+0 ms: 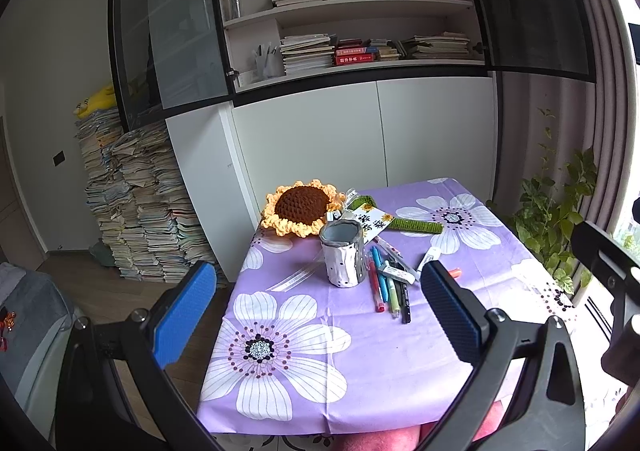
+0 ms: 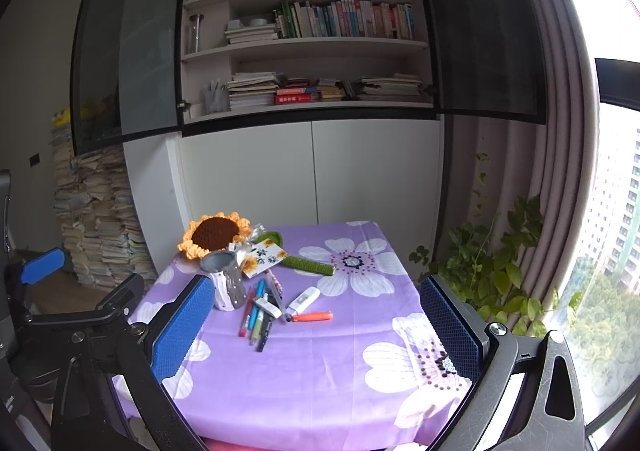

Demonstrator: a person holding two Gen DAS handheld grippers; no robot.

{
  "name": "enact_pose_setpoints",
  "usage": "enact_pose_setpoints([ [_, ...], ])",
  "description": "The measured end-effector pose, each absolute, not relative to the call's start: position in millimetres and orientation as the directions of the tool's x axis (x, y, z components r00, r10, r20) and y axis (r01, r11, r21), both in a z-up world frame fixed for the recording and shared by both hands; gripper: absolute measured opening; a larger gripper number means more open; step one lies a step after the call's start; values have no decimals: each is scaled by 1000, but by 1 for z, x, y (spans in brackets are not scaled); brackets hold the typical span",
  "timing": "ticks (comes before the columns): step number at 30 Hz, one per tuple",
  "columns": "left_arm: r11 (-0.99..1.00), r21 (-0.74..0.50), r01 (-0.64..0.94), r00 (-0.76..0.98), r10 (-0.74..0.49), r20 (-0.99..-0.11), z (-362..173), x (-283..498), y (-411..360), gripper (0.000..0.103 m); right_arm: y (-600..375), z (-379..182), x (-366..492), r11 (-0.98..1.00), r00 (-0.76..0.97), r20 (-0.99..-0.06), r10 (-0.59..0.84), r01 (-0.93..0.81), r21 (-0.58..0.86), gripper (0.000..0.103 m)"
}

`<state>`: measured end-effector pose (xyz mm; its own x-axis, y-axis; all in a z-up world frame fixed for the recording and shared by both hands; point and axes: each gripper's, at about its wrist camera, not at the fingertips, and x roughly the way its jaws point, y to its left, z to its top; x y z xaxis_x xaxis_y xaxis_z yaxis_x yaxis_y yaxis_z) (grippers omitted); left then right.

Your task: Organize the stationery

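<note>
Loose colourful pens (image 1: 390, 283) beside grey cup (image 1: 344, 253)

Left claw (image 1: 316, 307) and right claw (image 2: 316, 325) both hover with jaws spread wide, holding nothing.

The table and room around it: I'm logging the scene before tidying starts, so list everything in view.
Pen holder: one, grey-white, upright, mid-table.
Pens: a cluster, red, blue, green, black; lying right of the holder.
Orange marker: one, apart at the right.
White correction tape: one, behind the marker.
Crochet sunflower: one, yellow-brown, green stem, behind the holder.
Tablecloth: purple, white flowers.
Bookshelf: books in rows and stacks.
Paper stacks: on the floor, left.
Plant: green, by the curtain.
Left gripper: open, empty.
Right gripper: open, empty.
</note>
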<state>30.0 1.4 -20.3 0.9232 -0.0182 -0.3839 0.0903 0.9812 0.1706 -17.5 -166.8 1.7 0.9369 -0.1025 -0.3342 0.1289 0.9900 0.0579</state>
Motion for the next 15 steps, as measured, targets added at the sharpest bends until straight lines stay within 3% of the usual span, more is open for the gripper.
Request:
enact_pose_setpoints([
  [15, 981, 171, 89, 922, -16, -387, -23, 31, 3, 102, -162, 0, -15, 992, 934, -344, -101, 123, 41, 102],
])
